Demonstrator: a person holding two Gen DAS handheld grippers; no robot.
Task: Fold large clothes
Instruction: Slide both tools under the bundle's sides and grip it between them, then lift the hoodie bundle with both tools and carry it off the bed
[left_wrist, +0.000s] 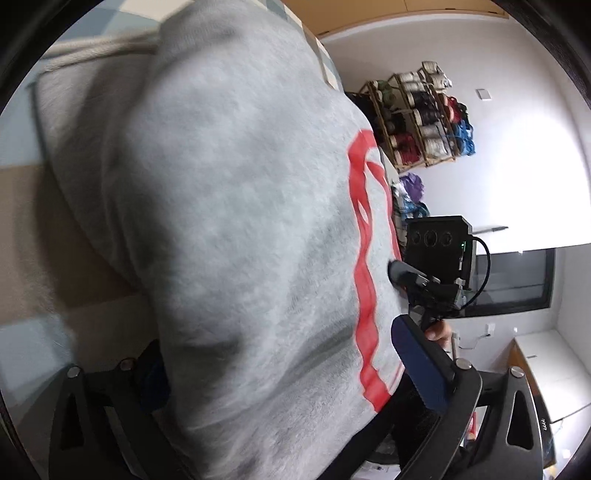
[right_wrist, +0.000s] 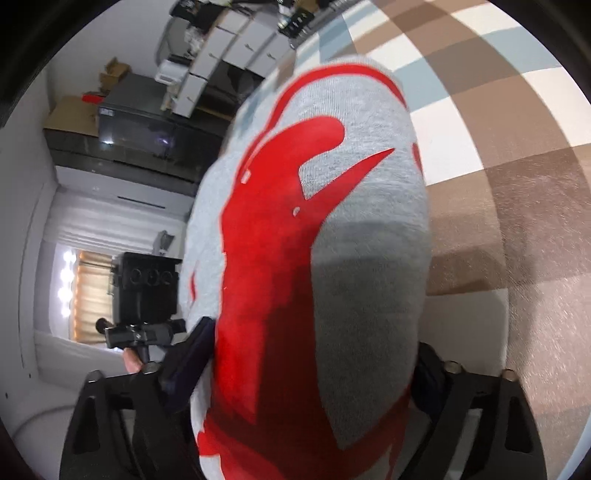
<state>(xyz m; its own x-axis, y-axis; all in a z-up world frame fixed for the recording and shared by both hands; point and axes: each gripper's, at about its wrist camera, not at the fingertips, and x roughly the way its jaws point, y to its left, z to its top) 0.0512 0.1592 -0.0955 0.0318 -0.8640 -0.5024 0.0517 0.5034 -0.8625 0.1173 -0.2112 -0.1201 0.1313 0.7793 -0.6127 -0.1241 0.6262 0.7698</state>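
A large grey sweatshirt (left_wrist: 229, 221) with a red print hangs lifted in the air and fills both views. My left gripper (left_wrist: 280, 373) is shut on its fabric, which bunches between the fingers; only the blue right finger pad (left_wrist: 421, 365) shows. My right gripper (right_wrist: 314, 373) is shut on another part of the same sweatshirt (right_wrist: 369, 258), where the red print (right_wrist: 273, 258) is large. The right gripper (left_wrist: 413, 277) also shows in the left wrist view, at the sweatshirt's edge. The left gripper (right_wrist: 144, 332) shows in the right wrist view, beside the cloth.
A checked brown, white and blue surface (right_wrist: 498, 147) lies under the cloth. A wooden rack of rolled fabrics (left_wrist: 421, 118) stands by the white wall. White cabinets (right_wrist: 236, 48) and a dark appliance (right_wrist: 133, 129) stand further off.
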